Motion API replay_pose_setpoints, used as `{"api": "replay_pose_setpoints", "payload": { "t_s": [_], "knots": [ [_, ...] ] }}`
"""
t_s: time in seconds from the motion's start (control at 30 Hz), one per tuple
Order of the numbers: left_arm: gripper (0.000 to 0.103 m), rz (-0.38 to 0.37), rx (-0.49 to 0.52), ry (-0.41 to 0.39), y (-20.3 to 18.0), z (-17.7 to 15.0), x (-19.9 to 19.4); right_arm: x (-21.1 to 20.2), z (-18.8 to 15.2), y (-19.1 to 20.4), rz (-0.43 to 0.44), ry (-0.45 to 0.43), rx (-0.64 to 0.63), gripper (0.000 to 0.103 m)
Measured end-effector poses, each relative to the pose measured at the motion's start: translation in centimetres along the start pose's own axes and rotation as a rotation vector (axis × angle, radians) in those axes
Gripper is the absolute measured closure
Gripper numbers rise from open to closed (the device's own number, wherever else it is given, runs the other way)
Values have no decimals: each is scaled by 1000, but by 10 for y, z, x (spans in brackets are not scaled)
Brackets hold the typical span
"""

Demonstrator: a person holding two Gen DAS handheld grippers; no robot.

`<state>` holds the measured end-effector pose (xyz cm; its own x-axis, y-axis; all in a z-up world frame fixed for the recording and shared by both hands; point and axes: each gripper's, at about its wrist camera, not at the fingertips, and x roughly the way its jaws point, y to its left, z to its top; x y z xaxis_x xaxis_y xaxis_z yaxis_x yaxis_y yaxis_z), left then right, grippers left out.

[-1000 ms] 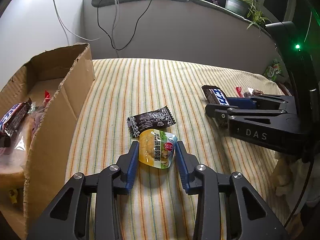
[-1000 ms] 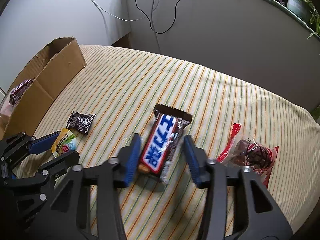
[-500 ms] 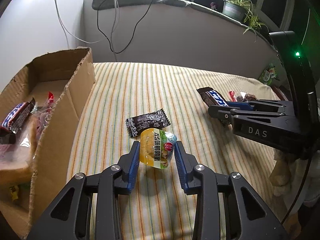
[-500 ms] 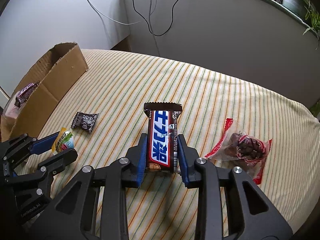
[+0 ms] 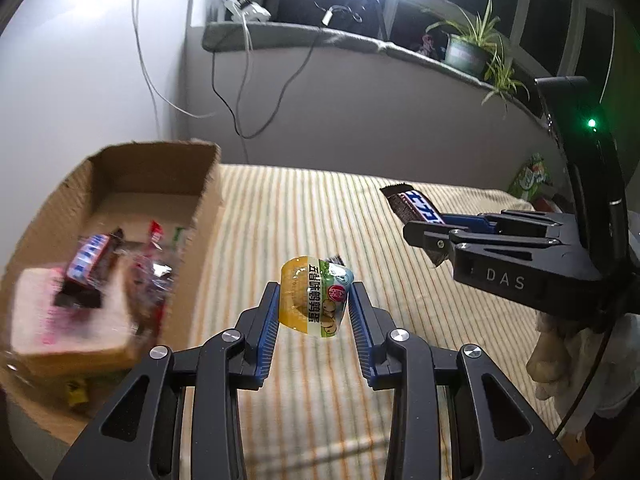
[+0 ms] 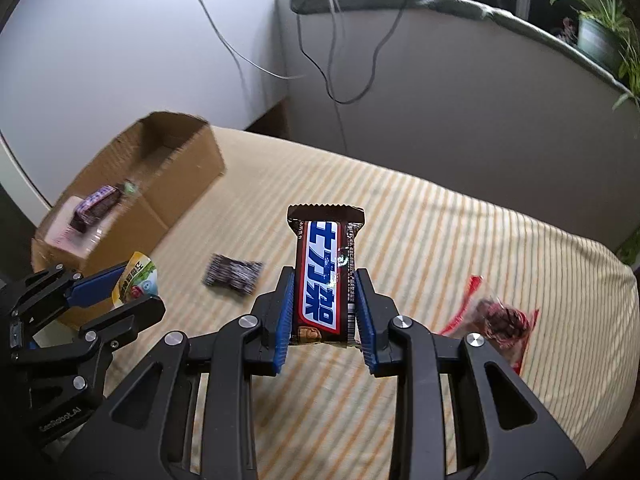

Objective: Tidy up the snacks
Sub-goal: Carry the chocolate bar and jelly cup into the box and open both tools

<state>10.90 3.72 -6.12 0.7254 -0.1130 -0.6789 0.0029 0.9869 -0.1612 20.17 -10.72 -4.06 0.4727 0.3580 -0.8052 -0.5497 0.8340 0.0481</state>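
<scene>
Above the striped bed (image 6: 460,240), the left hand-held gripper (image 5: 313,304) clamps a yellow snack pouch (image 5: 314,298); to its right, the right hand-held gripper (image 6: 325,304) clamps a chocolate bar (image 6: 325,272).

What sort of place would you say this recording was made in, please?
Most likely a bedroom or similar room at home: a soft surface under a striped cover, a window ledge carrying a potted plant and trailing charger cables, and a cardboard box of snacks.

Potted plant (image 5: 466,50) and dangling cables (image 5: 240,92) on the grey window ledge (image 5: 360,42)
</scene>
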Motion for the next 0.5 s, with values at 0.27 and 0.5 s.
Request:
{"api": "replay_pose_setpoints", "payload": {
  "t_s": [0.27,0.5],
  "knots": [
    [70,33,-28,-51,26,9,-23,-6,22,32,30,-34,-49,73],
    [70,61,-62,-78,52,10,-38,-1,42,63,60,-48,-95,73]
  ]
}}
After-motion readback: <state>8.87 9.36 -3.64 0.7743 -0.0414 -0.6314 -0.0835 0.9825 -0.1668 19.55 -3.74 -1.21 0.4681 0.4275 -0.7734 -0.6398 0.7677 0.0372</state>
